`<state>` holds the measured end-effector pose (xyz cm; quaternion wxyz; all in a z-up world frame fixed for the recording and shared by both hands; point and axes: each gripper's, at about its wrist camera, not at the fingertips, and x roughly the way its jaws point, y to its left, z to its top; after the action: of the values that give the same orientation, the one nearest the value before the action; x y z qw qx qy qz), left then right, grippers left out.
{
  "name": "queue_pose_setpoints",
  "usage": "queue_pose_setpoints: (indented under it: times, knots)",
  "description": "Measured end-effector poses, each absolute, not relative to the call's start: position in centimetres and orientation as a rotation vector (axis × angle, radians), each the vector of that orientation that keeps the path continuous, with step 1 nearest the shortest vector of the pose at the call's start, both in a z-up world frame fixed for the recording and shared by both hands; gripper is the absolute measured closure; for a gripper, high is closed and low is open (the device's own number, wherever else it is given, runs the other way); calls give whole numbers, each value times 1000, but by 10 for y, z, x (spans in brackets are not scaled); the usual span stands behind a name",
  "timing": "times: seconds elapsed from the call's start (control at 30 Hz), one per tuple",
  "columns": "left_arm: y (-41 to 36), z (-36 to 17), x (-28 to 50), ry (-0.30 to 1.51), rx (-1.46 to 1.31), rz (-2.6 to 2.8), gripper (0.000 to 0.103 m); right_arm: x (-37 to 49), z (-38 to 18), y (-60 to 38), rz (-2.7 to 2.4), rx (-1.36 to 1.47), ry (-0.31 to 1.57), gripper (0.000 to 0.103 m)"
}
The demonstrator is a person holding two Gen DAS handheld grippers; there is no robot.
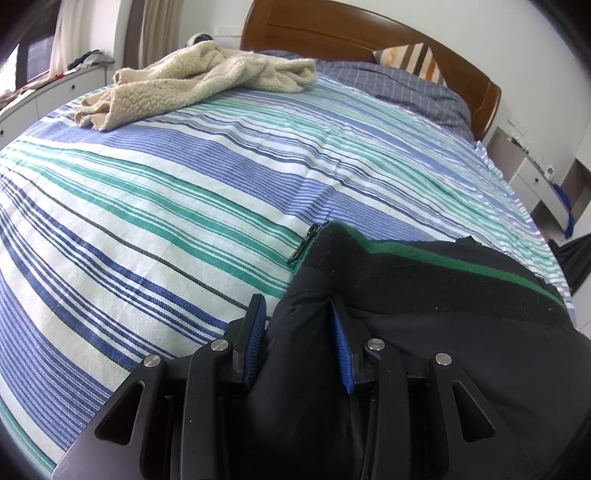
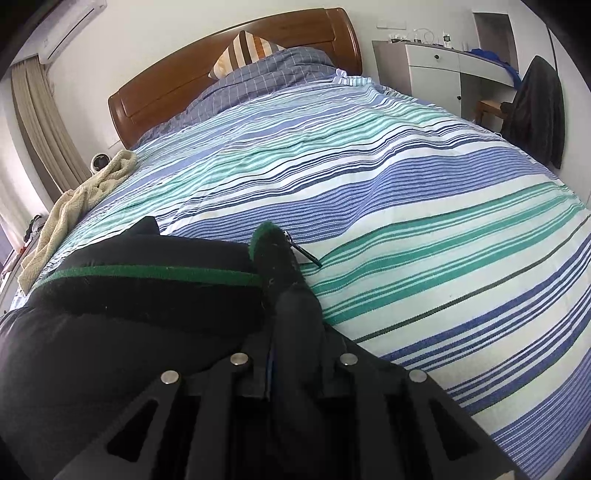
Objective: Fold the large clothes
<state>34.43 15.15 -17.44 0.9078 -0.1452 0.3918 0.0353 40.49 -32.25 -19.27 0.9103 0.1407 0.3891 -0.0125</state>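
A black jacket [image 1: 424,295] with a green-trimmed ribbed hem lies at the near edge of the striped bed [image 1: 166,192]. My left gripper [image 1: 299,314] is shut on a thick fold of the jacket near its left corner, beside a zipper pull [image 1: 301,245]. In the right wrist view the same jacket [image 2: 129,302] fills the lower left. My right gripper [image 2: 295,332] is shut on the jacket's right corner, where the green hem [image 2: 273,243] sticks up between the hidden fingers.
A cream fleece garment [image 1: 192,81] lies crumpled at the far left of the bed. A grey checked pillow [image 1: 399,88] and a striped cushion [image 1: 413,59] rest against the wooden headboard [image 1: 332,29]. White drawers [image 2: 436,62] and a chair with a dark garment [image 2: 539,107] stand to the right.
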Motion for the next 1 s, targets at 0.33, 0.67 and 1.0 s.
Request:
queue_pose_setpoints:
  times: [0.33,0.67,1.0]
  knots:
    - [151,-174,345,814,-287,86,64,405,-193,-323,-26,299,797,87]
    - [150,-169,348,860,-240,155,34,406,-192,-330,-8,342,802,87]
    - [124,-67,270,840,-115,-64,14,412,-180,-356,84,488,909,76]
